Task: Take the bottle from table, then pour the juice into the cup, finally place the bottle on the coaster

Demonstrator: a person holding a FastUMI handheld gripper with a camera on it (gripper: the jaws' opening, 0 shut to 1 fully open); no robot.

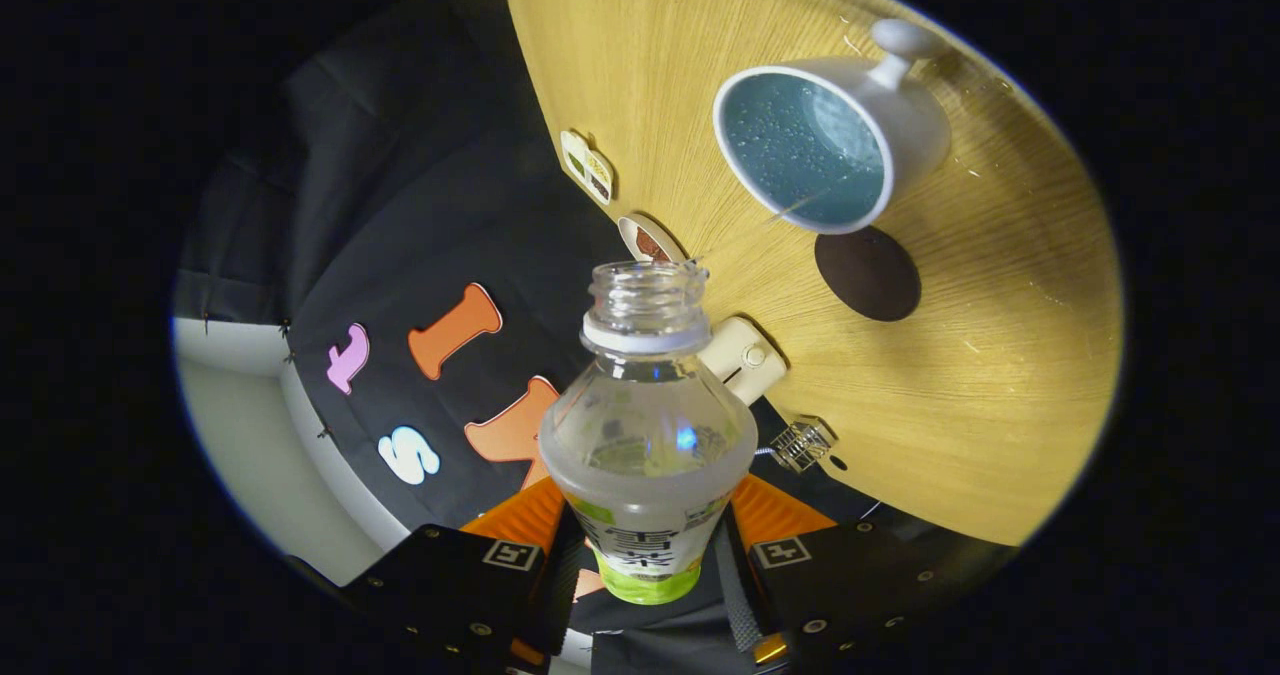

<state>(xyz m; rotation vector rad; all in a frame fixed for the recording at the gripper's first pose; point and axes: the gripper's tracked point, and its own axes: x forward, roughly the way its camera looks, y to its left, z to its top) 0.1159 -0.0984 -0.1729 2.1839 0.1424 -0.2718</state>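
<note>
The bottle is held between the two fingers of the tool, which are closed on its labelled lower part. Its open neck is pointed toward the white cup on the wooden tabletop. A dark round coaster is seen just beside the cup.

Jaws clamp the uncapped bottle (tipped), mouth toward the cup beside the coaster

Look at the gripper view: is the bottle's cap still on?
No. The bottle, held between the gripper fingers, has an open, uncapped mouth.
</note>
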